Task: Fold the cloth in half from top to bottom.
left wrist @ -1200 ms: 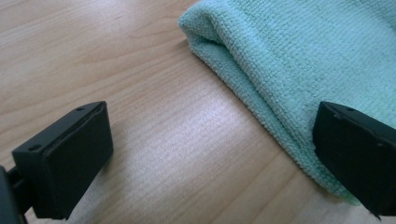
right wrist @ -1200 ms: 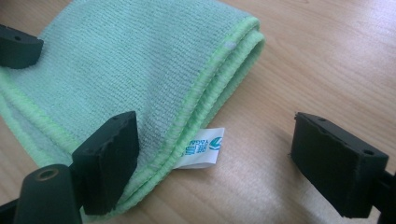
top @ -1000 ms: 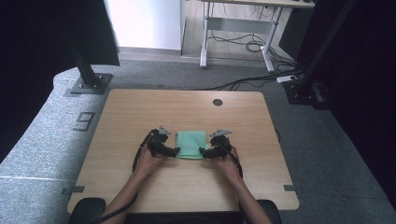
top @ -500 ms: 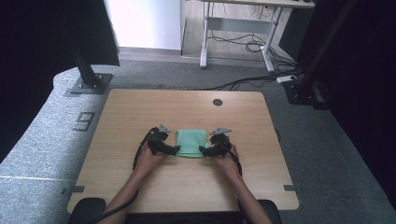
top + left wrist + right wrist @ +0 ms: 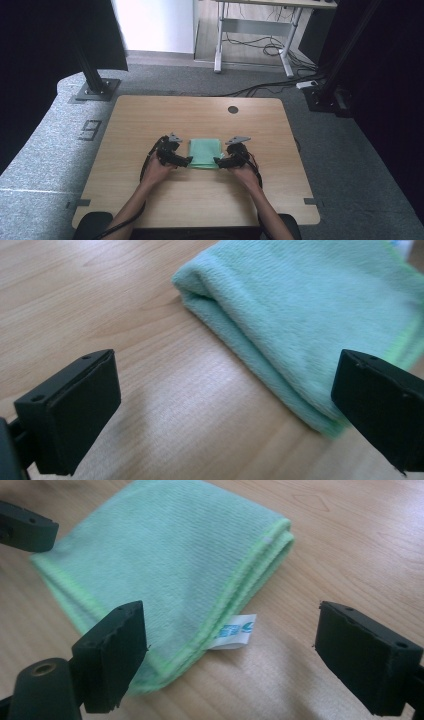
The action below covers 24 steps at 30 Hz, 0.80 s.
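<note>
Each hand-held gripper, left (image 5: 188,161) and right (image 5: 218,162), lies low, jaws spread, flanking the folded green cloth (image 5: 204,152).

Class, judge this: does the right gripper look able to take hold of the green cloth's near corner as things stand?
Probably yes: the right gripper is open at the folded green cloth, with nothing between.

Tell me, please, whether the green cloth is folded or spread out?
Folded: the green cloth lies as a compact rectangle with stacked hemmed layers along its edge.
</note>
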Each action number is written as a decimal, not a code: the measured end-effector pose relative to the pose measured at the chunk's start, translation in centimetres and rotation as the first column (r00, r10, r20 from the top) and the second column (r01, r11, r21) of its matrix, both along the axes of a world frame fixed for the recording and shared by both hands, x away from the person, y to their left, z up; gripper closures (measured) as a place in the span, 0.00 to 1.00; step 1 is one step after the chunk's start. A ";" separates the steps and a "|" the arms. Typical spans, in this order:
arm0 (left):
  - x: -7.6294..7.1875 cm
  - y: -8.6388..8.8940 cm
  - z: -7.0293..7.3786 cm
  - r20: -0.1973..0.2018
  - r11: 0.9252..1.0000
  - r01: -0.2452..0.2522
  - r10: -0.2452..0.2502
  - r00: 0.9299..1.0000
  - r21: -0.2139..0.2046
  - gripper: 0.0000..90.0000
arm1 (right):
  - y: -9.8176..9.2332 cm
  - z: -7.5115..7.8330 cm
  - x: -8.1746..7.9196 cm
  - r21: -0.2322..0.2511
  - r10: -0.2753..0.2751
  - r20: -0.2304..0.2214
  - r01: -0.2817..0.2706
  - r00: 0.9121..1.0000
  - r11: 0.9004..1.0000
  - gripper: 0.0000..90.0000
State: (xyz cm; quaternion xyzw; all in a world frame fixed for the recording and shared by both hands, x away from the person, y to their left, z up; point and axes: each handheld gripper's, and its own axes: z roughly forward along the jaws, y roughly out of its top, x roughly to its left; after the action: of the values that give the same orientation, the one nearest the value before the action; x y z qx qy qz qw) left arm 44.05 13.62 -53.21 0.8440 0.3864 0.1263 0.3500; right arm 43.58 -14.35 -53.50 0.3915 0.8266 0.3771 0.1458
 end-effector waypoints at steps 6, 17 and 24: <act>-1.2 0.6 1.1 0.015 0.999 0.028 -0.028 0.999 -0.019 0.00 | -0.1 0.7 -0.9 -0.019 0.026 0.004 -0.026 1.000 0.999 0.10; -3.6 1.5 2.7 0.060 0.998 0.057 -0.056 0.997 -0.009 0.00 | -1.5 2.3 -2.7 -0.039 0.038 0.022 -0.037 0.999 0.999 0.02; -5.1 2.6 3.2 0.080 0.998 0.054 -0.055 0.995 0.017 0.00 | -2.3 3.2 -4.1 -0.048 0.054 0.043 -0.052 0.998 0.998 0.00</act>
State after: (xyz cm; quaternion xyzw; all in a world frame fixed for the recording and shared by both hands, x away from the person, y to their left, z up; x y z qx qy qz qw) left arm 38.99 16.20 -50.01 0.8509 0.3481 0.1533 0.3622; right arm 39.52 -16.60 -50.28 0.3576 0.8418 0.3698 0.1633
